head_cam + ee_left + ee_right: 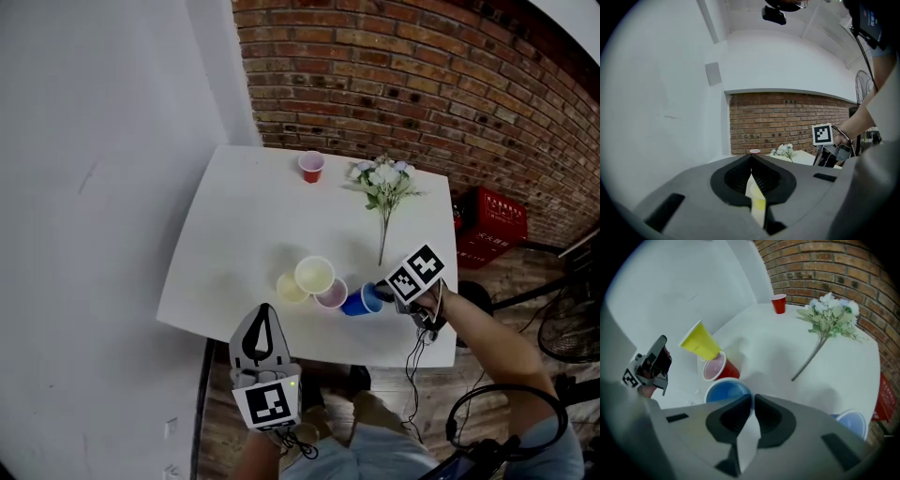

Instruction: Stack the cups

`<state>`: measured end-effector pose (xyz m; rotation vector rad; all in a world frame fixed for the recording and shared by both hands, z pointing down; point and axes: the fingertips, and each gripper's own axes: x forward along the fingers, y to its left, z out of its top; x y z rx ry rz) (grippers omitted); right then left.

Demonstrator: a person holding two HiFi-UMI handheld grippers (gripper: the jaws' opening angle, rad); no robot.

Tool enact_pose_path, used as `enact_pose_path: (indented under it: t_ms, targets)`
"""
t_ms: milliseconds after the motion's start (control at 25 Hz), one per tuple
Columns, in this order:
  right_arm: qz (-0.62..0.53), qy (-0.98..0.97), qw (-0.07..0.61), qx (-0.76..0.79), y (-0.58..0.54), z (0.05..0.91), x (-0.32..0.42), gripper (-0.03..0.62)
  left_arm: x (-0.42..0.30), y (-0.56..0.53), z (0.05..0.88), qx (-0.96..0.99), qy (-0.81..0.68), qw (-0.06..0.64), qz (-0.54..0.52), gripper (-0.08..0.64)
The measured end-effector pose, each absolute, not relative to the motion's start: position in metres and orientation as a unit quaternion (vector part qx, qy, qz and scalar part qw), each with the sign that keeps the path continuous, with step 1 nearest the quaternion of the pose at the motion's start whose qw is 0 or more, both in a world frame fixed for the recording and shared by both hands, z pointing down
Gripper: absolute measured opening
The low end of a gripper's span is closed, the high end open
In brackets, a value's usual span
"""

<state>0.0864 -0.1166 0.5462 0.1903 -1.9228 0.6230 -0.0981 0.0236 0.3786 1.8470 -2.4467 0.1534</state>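
White square table [244, 216], centre of the head view, set into a wall corner.
- Upper middle: upright red cup [311, 167], alone.
- Upper right: artificial flowers [384, 183] lying flat, stem toward the lower edge.
- Lower middle, in a row near the edge: two yellow cups [315, 275], touching; tipped red cup [331, 294]; blue cup [359, 302] on its side.
- Right gripper view, lower right: second blue cup [853, 420].
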Motion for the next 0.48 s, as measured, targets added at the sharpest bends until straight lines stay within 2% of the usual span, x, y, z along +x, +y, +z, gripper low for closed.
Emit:
enact_pose_path:
  t_ms: [480]
  targets:
    - [0.222,-0.774,0.582,0.118,-0.126,0.535,0.092,0.040,-0.100,0.023,0.375,0.600,-0.797,0.035,0.051,0.009]
